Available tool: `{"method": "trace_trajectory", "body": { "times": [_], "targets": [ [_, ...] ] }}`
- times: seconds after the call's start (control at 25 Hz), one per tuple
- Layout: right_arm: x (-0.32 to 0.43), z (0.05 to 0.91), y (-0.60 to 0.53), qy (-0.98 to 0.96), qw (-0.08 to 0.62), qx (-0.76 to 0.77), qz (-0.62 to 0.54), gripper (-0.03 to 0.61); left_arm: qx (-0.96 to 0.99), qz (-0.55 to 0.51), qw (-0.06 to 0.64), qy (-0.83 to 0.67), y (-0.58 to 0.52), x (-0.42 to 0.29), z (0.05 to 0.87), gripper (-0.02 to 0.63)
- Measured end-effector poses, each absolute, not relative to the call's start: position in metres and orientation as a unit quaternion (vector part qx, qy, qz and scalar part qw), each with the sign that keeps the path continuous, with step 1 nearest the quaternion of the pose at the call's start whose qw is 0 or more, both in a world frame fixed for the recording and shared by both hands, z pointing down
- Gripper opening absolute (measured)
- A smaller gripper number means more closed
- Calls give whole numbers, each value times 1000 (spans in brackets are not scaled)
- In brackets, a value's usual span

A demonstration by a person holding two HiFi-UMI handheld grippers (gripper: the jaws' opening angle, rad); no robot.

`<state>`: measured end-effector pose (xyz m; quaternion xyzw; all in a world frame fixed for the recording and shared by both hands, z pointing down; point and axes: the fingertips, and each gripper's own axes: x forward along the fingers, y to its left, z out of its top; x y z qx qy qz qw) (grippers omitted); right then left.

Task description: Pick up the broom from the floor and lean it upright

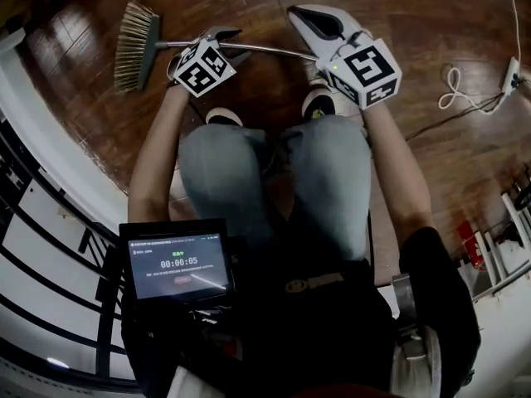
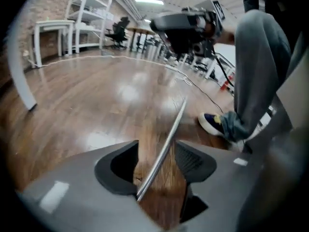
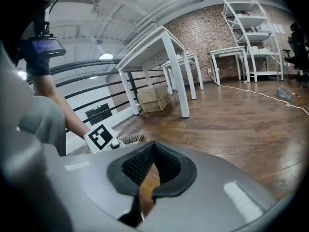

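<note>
On floor, broom handle [image 1: 265,50] between parted left tongs [image 2: 157,162]; right tongs [image 3: 153,149] closed, empty.

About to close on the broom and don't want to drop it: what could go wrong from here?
1. The thin, shiny handle runs slantwise between the open jaws of the left gripper, so it may slip or twist as they close.
2. The right gripper is shut with nothing held; lifting from near the brush head alone could let the far end swing.
</note>
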<state>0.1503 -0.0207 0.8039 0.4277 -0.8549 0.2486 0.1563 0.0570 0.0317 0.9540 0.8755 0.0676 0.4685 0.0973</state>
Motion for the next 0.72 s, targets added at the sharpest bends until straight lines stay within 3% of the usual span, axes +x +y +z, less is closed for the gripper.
{"method": "trace_trajectory", "body": {
  "times": [0.04,0.12,0.28,0.4,0.64,0.68,0.72],
  "targets": [
    [149,813,-26,-861,154,421,241,3,862,488,79,114,39,55,972,292],
    [146,828,-39,-869,149,416,224,3,829,523,13,198,54,47,1001,346],
    [134,854,-57,-878,168,405,189,4,789,544,-107,263,69,37,1040,358],
    [125,865,-62,-875,180,404,196,3,802,539,-107,235,61,34,1041,290],
    [113,851,-69,-875,176,407,193,3,811,539,-86,209,51,33,1025,276],
    [113,850,-70,-876,174,407,192,3,816,535,-78,205,49,35,1022,231],
    [113,848,-72,-876,173,407,191,4,820,531,-73,201,48,36,1021,112]
  ]
}}
